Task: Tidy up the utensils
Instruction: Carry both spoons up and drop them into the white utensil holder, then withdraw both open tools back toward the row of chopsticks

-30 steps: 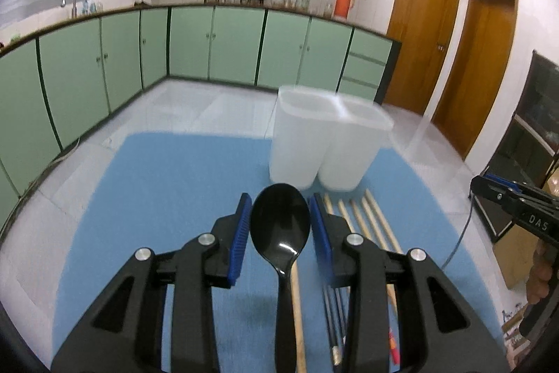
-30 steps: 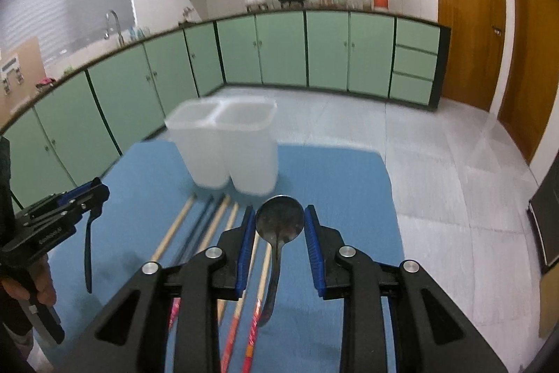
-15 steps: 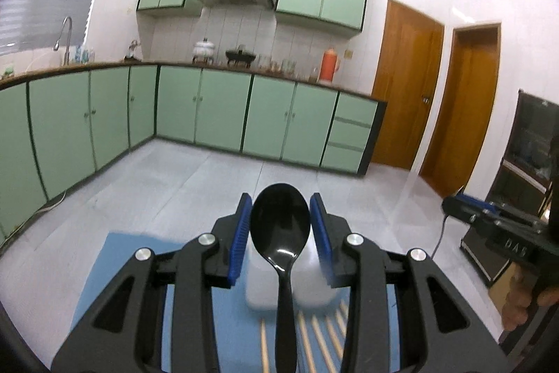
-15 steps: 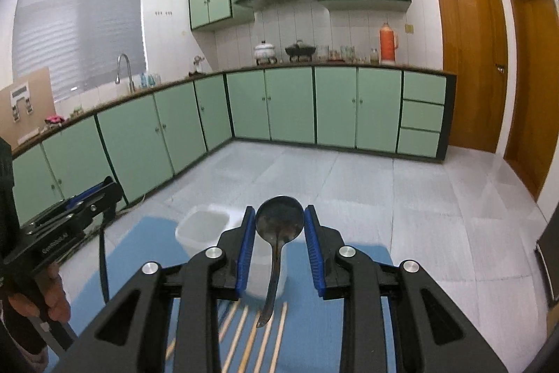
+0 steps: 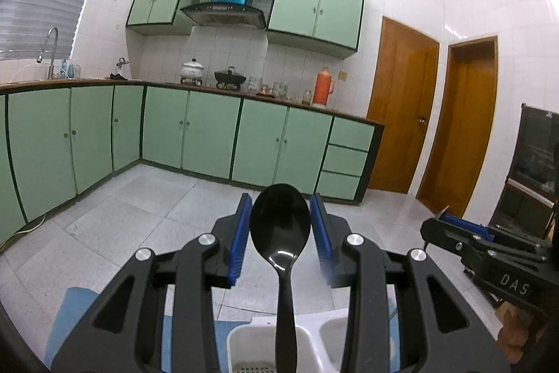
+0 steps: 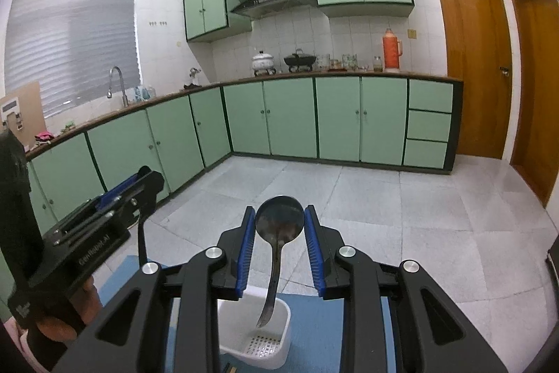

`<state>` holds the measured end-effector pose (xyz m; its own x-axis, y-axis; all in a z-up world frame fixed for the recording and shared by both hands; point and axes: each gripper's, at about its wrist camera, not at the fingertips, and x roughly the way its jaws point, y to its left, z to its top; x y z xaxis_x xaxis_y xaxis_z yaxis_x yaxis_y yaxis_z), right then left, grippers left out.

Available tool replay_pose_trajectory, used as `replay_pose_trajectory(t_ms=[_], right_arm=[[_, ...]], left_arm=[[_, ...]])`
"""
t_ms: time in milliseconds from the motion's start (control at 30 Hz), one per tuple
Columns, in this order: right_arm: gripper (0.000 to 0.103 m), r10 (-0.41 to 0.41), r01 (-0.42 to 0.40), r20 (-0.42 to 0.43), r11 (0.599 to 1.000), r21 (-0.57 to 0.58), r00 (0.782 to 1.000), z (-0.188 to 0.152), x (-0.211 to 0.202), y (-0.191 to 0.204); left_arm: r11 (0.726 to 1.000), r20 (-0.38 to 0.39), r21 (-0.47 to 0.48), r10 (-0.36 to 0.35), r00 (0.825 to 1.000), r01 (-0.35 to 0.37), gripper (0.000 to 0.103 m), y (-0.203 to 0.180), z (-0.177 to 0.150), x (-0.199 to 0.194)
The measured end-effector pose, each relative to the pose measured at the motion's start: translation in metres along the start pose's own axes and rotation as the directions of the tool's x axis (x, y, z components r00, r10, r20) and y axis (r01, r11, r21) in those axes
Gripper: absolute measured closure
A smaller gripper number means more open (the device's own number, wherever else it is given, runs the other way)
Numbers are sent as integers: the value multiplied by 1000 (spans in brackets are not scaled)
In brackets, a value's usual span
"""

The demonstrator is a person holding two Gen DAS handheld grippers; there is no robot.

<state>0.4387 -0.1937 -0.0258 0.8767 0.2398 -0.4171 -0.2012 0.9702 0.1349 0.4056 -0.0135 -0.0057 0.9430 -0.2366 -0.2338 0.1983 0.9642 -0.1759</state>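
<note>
My left gripper is shut on a black plastic spoon, bowl up between the blue pads, handle hanging down over the left compartment of the white utensil holder. My right gripper is shut on a dark metal spoon, its handle pointing down into a compartment of the white holder. Each gripper shows in the other's view: the right one at the right edge, the left one at the left.
The holder stands on a blue mat on a table. Behind are green kitchen cabinets, a grey tiled floor and brown wooden doors. A hand holds the left gripper.
Both grippers have risen and tilted up with their spoons, from low over the mat and chopsticks to above the holder. The chopsticks have dropped out of view.
</note>
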Motion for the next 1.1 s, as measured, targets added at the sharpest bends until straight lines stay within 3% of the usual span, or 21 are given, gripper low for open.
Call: replay_pose_trajectory(t_ms=[300,433,467,567,867,1100], right_arm=[[75,13,-15,-99,1000,-20,995,-46,38,3],[74,35,-36,-121,999,-5,992,-60,39,3],[67,34,-35,-122,999,-2,992,-63,38,2],[64,23,-24,-116,1000,-3,993,-67,29,2],[36,-32,34,-77,999,27,996,-97,-34,-3],[19,-60,67,-125,996,58,990,-148,-91,-2]], left_arm=[[1000,-100,-8,4,995,-5,69,16,-44,22],[1000,-123,-24,10,992,-13,47,26,-51,14],[1000,-126,-26,13,992,-16,44,28,-52,10],[999,-130,-34,18,991,-23,40,33,-52,-2],[997,-153,-46,58,986,-66,20,38,-56,-71],[993,-266,-26,106,958,-117,13,43,-89,-133]])
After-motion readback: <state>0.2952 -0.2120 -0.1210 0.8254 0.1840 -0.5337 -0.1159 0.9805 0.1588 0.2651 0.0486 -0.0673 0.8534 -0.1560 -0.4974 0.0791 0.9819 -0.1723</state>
